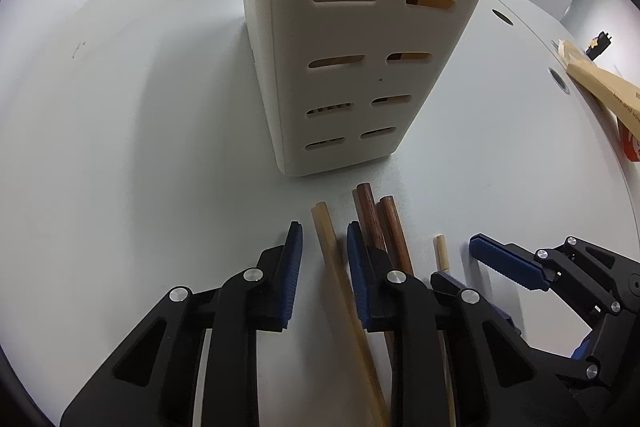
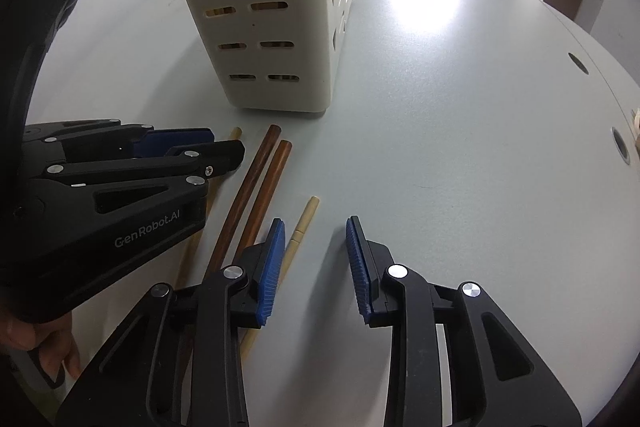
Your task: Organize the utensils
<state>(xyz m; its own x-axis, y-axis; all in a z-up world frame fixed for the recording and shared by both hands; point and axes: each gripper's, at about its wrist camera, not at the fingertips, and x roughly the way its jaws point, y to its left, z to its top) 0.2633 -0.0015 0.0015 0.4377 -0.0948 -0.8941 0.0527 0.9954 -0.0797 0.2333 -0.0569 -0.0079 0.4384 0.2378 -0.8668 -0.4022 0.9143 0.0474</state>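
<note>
A pale grey table [image 1: 120, 107] is filling both views. A tall cream holder [image 1: 352, 67] with rows of slots is standing upright on it, and light wooden sticks are showing through the slots.

In front of the holder, 4 chopsticks are lying on the table, ends pointing toward its base without touching it. From the left wrist view they are sitting left to right: 1 tan chopstick [image 1: 332, 259], 2 dark brown chopsticks [image 1: 384, 223] lying side by side and touching, and 1 thin pale chopstick [image 1: 441, 253] a little apart.

The left gripper [image 1: 323, 247] is pointing steeply down over them, with the tan chopstick lying between its blue pads [image 1: 294, 267]. A gap is showing on both sides of the stick, so the pads are not pressing it. The right-hand pad is sitting just beside the dark pair.

The right gripper [image 2: 314, 247] is also angling down, its jaws partly open with only bare table between them. Its left pad [image 2: 272, 267] is resting over or just beside the pale chopstick; contact cannot be told.

A hand [image 2: 44, 343] is holding the left gripper at the lower left of the right wrist view. A brown paper packet [image 1: 600, 87] is lying at the table's far right edge.
</note>
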